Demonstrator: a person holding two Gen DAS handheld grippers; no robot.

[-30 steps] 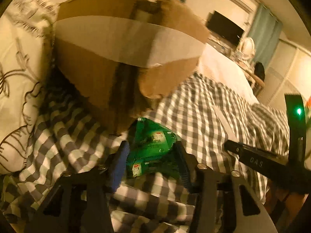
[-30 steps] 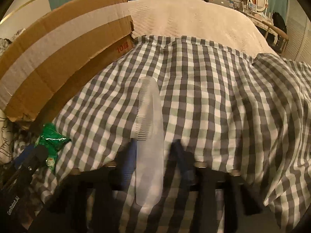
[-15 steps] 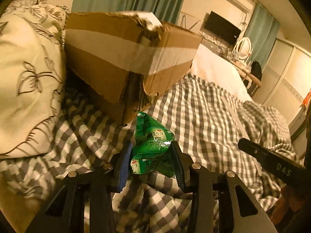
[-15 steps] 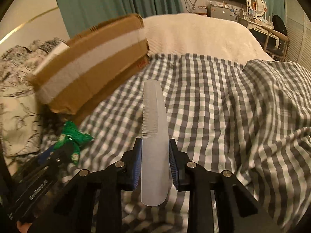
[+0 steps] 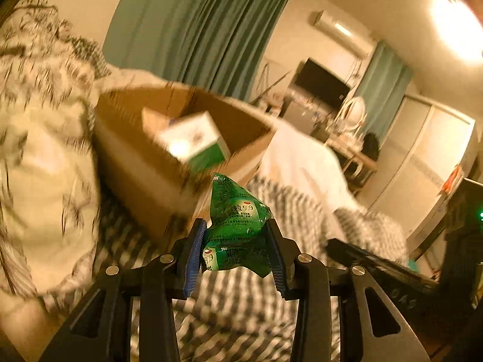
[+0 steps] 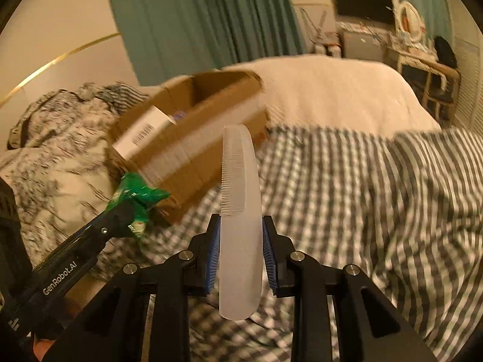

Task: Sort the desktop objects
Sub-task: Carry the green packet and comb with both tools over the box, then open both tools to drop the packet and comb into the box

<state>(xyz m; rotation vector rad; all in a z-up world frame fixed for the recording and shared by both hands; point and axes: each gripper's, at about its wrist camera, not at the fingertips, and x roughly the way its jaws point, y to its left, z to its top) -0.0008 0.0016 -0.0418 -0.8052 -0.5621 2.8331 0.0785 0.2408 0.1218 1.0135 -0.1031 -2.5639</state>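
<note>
My left gripper (image 5: 237,235) is shut on a crumpled green packet (image 5: 238,220), lifted above the checked bedspread (image 5: 253,310). In the right wrist view the same green packet (image 6: 135,193) shows at the left gripper's tip. My right gripper (image 6: 241,238) is shut on a translucent white comb (image 6: 240,211) that points up and away, teeth to the left. An open cardboard box (image 5: 151,163) sits just beyond both grippers; inside it a white and green carton (image 5: 196,141) leans. The cardboard box (image 6: 193,138) also shows a white barcoded carton (image 6: 142,132).
A floral pillow (image 5: 42,163) lies left of the box. A cream quilt (image 6: 332,96) covers the far bed. Teal curtains (image 6: 196,18), a dark screen (image 6: 363,3) and a cluttered dresser with a round mirror (image 6: 407,18) line the far wall. The right gripper's body (image 5: 392,271) is at lower right.
Both grippers have risen off the bedspread with the packet and the comb held. The box's open top and the cartons inside have come into view.
</note>
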